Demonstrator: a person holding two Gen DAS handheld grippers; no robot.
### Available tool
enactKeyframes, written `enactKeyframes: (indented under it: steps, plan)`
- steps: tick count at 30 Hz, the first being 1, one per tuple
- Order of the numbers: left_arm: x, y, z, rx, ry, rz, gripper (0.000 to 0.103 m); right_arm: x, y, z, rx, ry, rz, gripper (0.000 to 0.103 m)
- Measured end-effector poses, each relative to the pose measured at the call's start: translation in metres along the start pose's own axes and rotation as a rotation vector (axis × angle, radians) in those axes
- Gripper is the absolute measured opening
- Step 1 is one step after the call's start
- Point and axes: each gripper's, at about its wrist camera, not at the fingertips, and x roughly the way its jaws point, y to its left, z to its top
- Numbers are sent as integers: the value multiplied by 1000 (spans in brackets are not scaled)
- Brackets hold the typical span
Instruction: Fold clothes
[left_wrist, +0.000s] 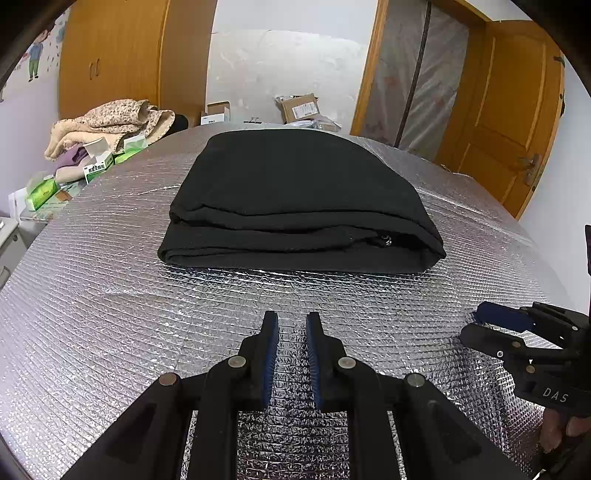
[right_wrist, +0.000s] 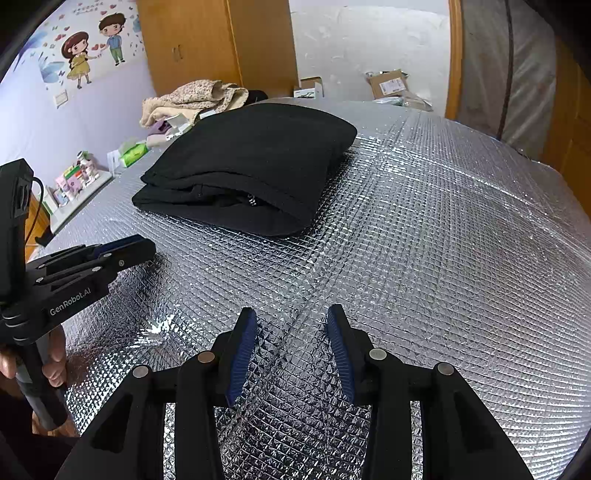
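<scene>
A black garment (left_wrist: 299, 199) (right_wrist: 247, 162) lies folded into a thick rectangle on the silver quilted foil cover (left_wrist: 110, 295) (right_wrist: 443, 240). Its layered edges face me, and a small metal eyelet shows in the fold. My left gripper (left_wrist: 291, 321) (right_wrist: 146, 245) hovers over bare foil just short of the garment's near edge. A narrow gap separates its blue pads, with nothing between them. My right gripper (right_wrist: 291, 314) (left_wrist: 474, 323) stands open wider, to the right of the garment and nearer me, over bare foil. It is empty too. Neither gripper touches the cloth.
A heap of beige floral blankets (left_wrist: 110, 122) and green tissue packs (left_wrist: 42, 192) sit off the cover's far left. Cardboard boxes (left_wrist: 299, 107) stand beyond the far edge. A wooden door (left_wrist: 509, 122) is at the right. A hand (right_wrist: 55, 365) grips the left handle.
</scene>
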Motion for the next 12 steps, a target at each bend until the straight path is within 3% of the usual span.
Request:
enactKeyframes:
  steps: [12]
  plan:
    - [0,4,1,-12,3,-17,16,0,0,0,0,0,0,42]
